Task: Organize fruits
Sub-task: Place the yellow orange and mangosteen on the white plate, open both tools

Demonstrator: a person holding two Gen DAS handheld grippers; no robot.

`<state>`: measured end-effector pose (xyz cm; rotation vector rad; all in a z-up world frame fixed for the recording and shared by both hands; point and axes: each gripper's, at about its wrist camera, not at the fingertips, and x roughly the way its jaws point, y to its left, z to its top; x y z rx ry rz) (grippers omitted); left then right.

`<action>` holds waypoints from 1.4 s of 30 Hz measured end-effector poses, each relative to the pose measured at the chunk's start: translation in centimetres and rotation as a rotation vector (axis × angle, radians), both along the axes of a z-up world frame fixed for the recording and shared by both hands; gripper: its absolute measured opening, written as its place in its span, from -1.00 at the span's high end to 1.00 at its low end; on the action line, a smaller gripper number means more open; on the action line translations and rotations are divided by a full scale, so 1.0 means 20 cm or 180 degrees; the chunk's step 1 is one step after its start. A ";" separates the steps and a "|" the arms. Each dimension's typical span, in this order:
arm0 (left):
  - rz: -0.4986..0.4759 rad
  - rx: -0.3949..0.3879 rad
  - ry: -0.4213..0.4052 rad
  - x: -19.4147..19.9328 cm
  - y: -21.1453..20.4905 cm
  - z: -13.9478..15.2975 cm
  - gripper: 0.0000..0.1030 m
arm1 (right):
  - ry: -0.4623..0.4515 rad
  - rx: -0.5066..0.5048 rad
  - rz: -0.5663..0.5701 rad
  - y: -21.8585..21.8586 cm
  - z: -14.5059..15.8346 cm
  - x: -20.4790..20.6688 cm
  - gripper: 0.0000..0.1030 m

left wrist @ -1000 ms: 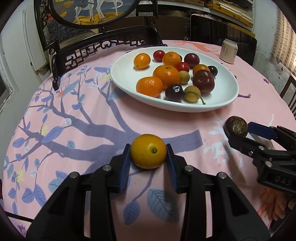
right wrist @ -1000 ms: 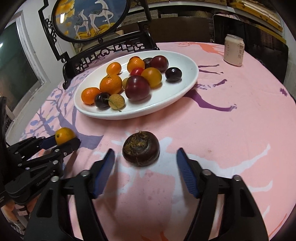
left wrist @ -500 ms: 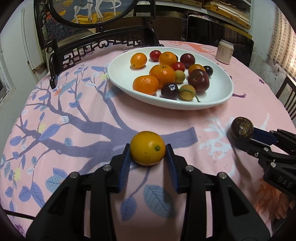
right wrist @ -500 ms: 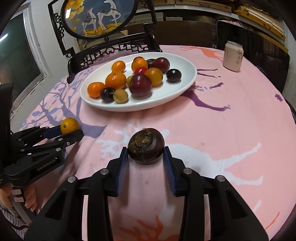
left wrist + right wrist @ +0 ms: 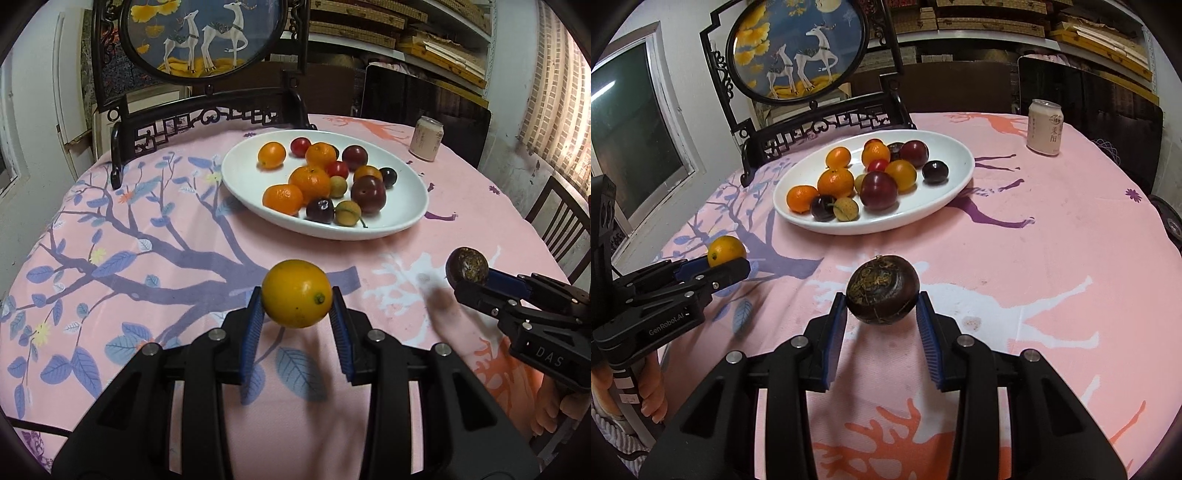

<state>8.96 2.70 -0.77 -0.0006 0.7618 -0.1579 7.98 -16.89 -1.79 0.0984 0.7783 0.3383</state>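
Observation:
My left gripper (image 5: 296, 300) is shut on a small yellow-orange citrus fruit (image 5: 295, 293) and holds it a little above the pink tablecloth. My right gripper (image 5: 882, 307) is shut on a dark brown round fruit (image 5: 882, 290), which is also off the cloth. Each wrist view shows the other gripper: the right gripper (image 5: 476, 286) with the dark fruit (image 5: 466, 264), and the left gripper (image 5: 729, 264) with the citrus fruit (image 5: 726, 250). Beyond both stands a white oval plate (image 5: 332, 233) holding several oranges, plums and small fruits.
A pale drink can (image 5: 1045, 127) stands at the far right of the round table. A dark carved chair back (image 5: 207, 118) with a round deer painting rises behind the plate. Another chair (image 5: 557, 218) is at the right edge. A person's hands hold the gripper handles.
The right gripper's jaws have shut on the dark fruit, which lay free between them. Both grippers have then risen, lifting their fruits off the cloth.

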 end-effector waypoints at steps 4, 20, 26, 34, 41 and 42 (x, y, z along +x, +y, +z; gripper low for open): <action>0.0047 0.0144 -0.0088 0.00 -0.02 0.01 0.30 | -0.0031 0.0030 0.0002 -0.01 0.01 -0.01 0.25; 0.0224 0.0352 -0.0309 0.01 -0.01 0.08 0.30 | -0.0160 0.0205 -0.0155 -0.09 0.10 0.00 0.25; 0.0228 0.0515 -0.0398 0.18 -0.02 0.17 0.30 | -0.0239 0.0106 -0.0176 -0.09 0.22 0.15 0.25; 0.0271 0.0534 -0.0435 0.46 -0.04 0.22 0.30 | -0.0295 -0.0006 -0.0168 -0.04 0.27 0.40 0.25; 0.0255 0.0484 -0.0307 0.70 -0.05 0.15 0.30 | -0.0133 0.0071 -0.0137 0.01 0.17 0.58 0.25; 0.0249 0.0471 -0.0288 0.72 -0.05 0.14 0.30 | -0.0103 0.0087 -0.0134 0.01 0.15 0.60 0.25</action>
